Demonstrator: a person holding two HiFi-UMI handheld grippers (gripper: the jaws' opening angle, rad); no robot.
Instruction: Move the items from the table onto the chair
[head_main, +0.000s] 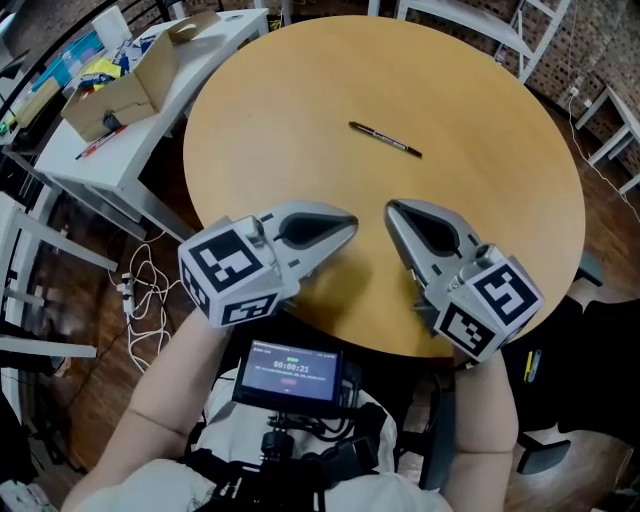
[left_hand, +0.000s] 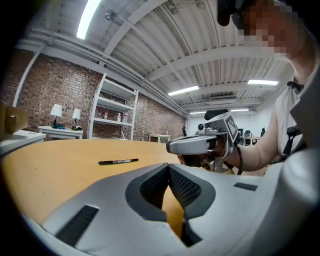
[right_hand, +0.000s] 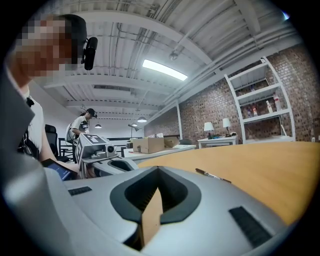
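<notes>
A black pen (head_main: 385, 139) lies alone on the round wooden table (head_main: 300, 90), past its middle. Both grippers hover over the near edge, tips angled toward each other and a short way apart. My left gripper (head_main: 351, 222) is shut with nothing in it; in the left gripper view its jaws (left_hand: 168, 168) meet over bare wood, and the pen (left_hand: 118, 161) lies ahead to the left. My right gripper (head_main: 391, 207) is also shut and empty, with the pen (right_hand: 212, 175) ahead to its right. A black chair (head_main: 590, 360) stands at the table's right.
A white desk (head_main: 150, 130) with an open cardboard box (head_main: 110, 100) and small clutter stands left of the table. White cables (head_main: 145, 290) lie on the floor below it. White frames (head_main: 520, 35) stand behind the table. A small screen (head_main: 293, 372) hangs at the person's chest.
</notes>
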